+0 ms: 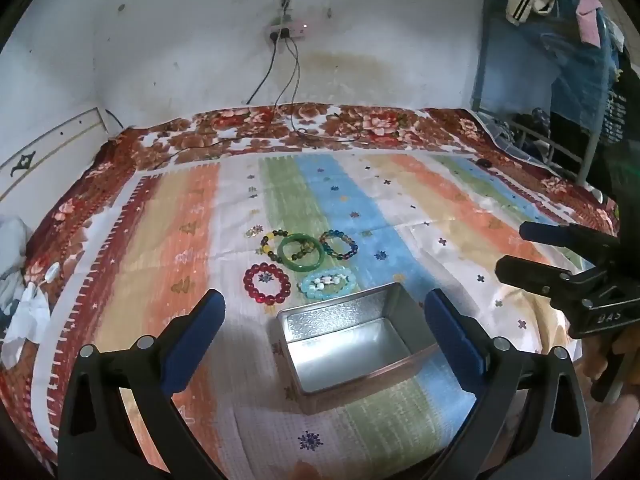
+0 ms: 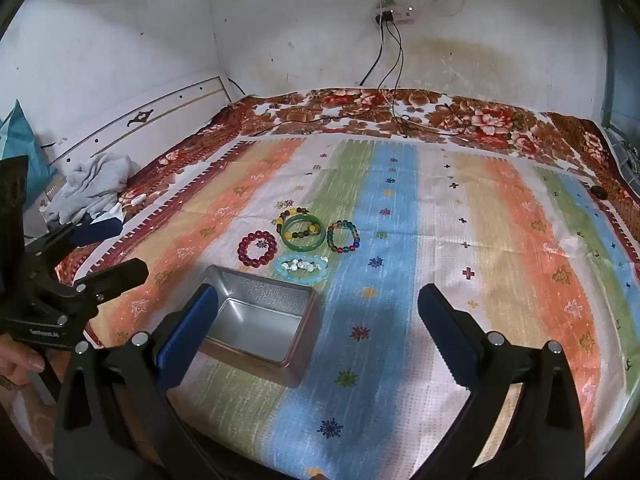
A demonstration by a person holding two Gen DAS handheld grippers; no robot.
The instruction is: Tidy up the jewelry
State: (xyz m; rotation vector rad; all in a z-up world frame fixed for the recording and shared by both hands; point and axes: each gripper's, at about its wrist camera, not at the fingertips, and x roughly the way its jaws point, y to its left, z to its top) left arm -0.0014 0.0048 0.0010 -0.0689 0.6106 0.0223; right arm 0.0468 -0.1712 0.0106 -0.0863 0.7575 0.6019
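Five bracelets lie clustered on the striped bedspread (image 2: 460,216): a red beaded bracelet (image 2: 257,249), a solid green bangle (image 2: 302,232) overlapping a yellow-and-dark beaded bracelet (image 2: 289,214), a multicolored beaded bracelet (image 2: 343,237), and a pale blue bracelet (image 2: 301,267) just beyond the open metal tin (image 2: 260,320). The left tool (image 1: 322,320) hovers over the tin, fingers spread wide and holding nothing. The right tool (image 2: 316,320) hangs beside it, equally agape. Lettering on each tool body is too blurred to read.
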